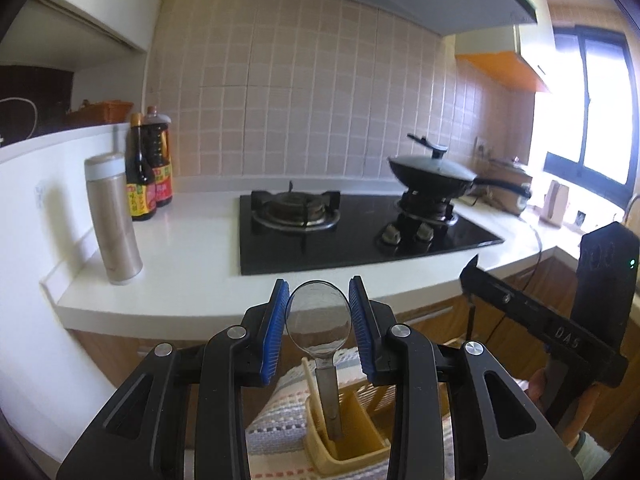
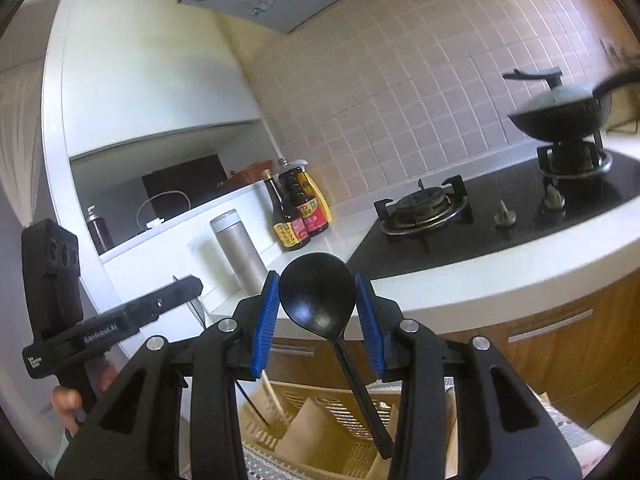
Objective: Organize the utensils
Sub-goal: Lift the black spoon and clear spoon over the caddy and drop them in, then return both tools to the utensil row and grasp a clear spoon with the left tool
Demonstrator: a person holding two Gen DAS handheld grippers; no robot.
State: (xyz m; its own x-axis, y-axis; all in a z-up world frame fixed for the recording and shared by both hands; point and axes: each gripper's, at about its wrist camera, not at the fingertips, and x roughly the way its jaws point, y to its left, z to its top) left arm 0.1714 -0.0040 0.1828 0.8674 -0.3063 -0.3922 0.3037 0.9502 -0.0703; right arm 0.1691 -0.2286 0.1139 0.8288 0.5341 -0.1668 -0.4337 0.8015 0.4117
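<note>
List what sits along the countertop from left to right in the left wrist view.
Steel flask → soy sauce bottles → empty gas burner → lidded wok on the second burner → rice cooker by the window.

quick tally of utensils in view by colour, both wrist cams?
Clear: 1, the clear spoon between the pads of the left gripper.
Black: 1, the black spoon between the pads of the right gripper.
Pale sticks in the yellow utensil basket: unclear, not counted.
Total: 2
</note>
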